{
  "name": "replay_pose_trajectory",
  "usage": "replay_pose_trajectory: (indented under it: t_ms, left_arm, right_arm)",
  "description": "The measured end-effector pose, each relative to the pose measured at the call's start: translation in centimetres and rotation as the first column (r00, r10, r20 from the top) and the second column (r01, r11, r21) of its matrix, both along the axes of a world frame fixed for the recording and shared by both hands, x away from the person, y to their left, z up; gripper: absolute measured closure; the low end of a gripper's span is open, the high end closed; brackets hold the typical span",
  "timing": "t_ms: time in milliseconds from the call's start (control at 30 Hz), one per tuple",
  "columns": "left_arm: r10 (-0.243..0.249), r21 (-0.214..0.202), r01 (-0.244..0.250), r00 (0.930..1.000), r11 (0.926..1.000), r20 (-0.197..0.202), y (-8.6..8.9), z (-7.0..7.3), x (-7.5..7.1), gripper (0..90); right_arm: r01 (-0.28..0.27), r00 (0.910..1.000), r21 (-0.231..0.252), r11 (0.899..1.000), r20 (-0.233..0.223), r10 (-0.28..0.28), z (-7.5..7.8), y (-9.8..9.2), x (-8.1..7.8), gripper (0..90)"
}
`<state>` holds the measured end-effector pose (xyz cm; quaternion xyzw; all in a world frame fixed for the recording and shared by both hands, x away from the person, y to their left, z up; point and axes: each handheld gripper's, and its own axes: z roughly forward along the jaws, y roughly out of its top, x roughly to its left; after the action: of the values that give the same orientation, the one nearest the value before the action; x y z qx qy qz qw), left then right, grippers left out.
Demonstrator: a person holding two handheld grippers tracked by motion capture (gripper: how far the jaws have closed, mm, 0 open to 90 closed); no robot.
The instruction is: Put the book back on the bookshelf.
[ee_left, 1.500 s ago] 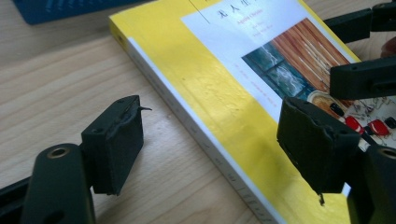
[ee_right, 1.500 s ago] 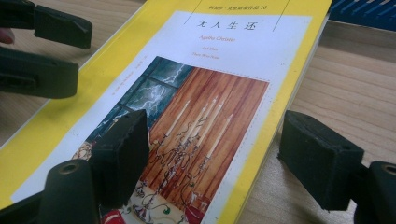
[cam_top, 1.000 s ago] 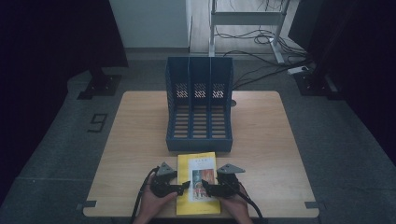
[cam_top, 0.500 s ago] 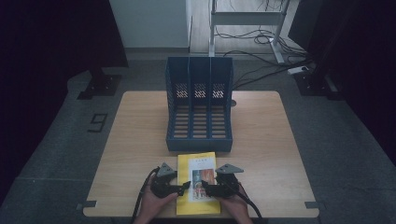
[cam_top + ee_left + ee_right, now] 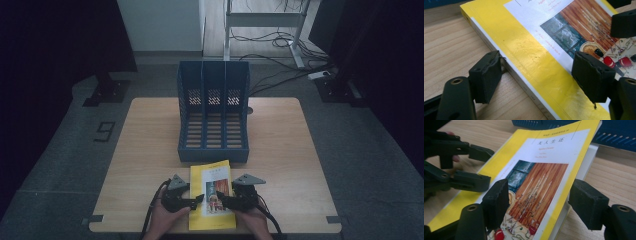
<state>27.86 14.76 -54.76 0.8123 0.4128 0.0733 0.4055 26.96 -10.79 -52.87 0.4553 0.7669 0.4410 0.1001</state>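
Lying flat at the near edge of the wooden table [image 5: 280,150], the yellow book [image 5: 212,200] sits centred, its far edge just short of the blue file rack [image 5: 214,120], near edge about at the table's front lip. Bare wood left & right of it, w/ plenty of room either side; the rack blocks the way straight ahead.

Left gripper [image 5: 192,201] comes at the book's left long edge. In the left gripper view [image 5: 541,82] jaws stand wide: one pad on the table just beside the spine, other over the cover's yellow margin. Pads don't press, nothing held.

Right gripper [image 5: 222,200] comes from the right. In the right gripper view [image 5: 541,202] one pad hangs over the cover picture, other outside the book's right edge, by the page block [image 5: 584,165]. The cover's right side stands lifted off the pages there. Jaws have just been closing w/ the book's edge between them; gap still visible at both pads, so no grip.

Vs. a sec ago: book, rack & both hands in the same spots in the high view; the only change is the right jaws narrower.
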Motion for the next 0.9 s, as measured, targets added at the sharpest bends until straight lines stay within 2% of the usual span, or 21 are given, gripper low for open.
replay_pose_trajectory:
  t_ms: [267,633,767,900]
  left_arm:
    - [0.001,-0.001,-0.001,1.0000,1.0000,-0.002,0.0,0.0,0.0,23.8]
    - [0.001,-0.005,-0.001,1.0000,1.0000,-0.005,0.0,0.0,0.0,23.8]
    - [0.001,-0.007,-0.001,1.0000,1.0000,-0.006,0.0,0.0,0.0,23.8]
    - [0.002,-0.006,-0.002,1.0000,1.0000,-0.005,0.0,0.0,0.0,23.9]
  right_arm:
    - [-0.028,0.9993,0.031,0.999,0.026,0.028,1.0,0.1,-0.5,39.4]
    - [-0.057,0.9976,0.036,0.998,0.043,0.055,1.4,0.1,-0.6,47.3]
    - [-0.076,0.9960,0.028,0.997,0.049,0.075,1.3,0.4,-0.7,48.3]
    - [-0.084,0.9959,0.011,0.996,0.034,0.084,1.2,0.2,-0.4,51.9]
